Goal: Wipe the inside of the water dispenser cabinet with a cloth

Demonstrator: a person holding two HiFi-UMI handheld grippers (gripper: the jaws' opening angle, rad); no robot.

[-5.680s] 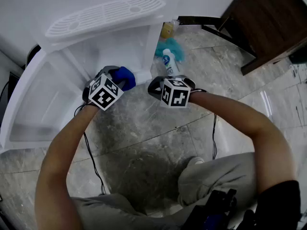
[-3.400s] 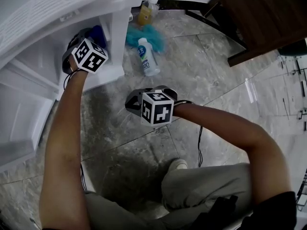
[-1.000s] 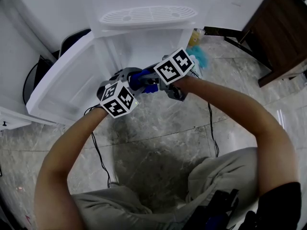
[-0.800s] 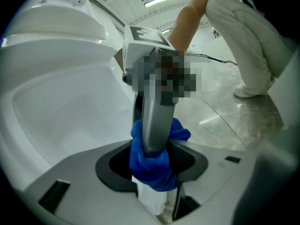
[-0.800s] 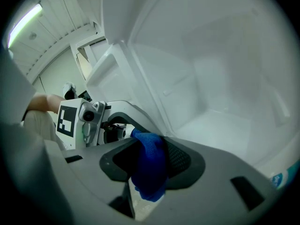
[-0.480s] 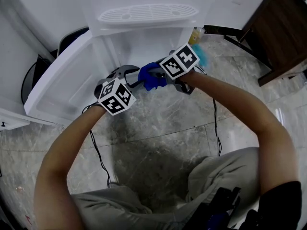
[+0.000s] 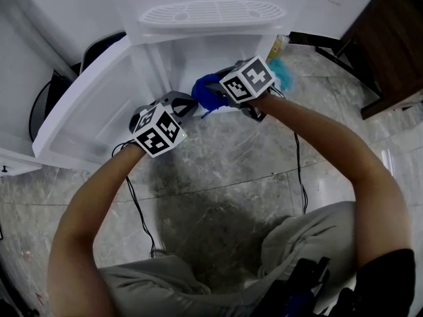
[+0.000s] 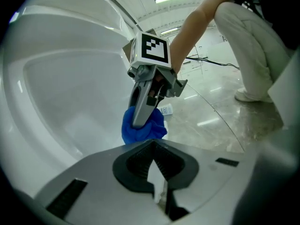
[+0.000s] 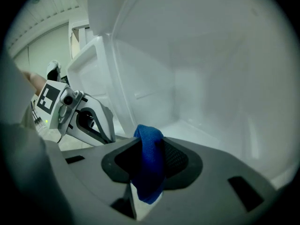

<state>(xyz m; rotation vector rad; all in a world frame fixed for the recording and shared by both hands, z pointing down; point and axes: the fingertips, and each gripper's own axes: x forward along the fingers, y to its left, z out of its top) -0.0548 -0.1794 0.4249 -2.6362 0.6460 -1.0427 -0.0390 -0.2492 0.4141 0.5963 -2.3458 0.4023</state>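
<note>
Grey left tongs [image 8: 153,161]: nearest item, closed on nothing, held just outside the cabinet mouth.

Right tongs [image 7: 221,92]: at 1 o'clock of the left pair, clamped on the blue cloth [image 9: 149,158], which sat bunched between the pads.

Blue cloth: at the cabinet's threshold; contact with the lower edge could not be told.

White water dispenser cabinet [image 9: 201,93]: at 12 o'clock, door [image 7: 86,111] swung open towards 9 o'clock.

Progress, as judged: cloth gripped and presented at the opening. How much of the interior was already wiped was not evident, and the walls and back appeared left to do.
</note>
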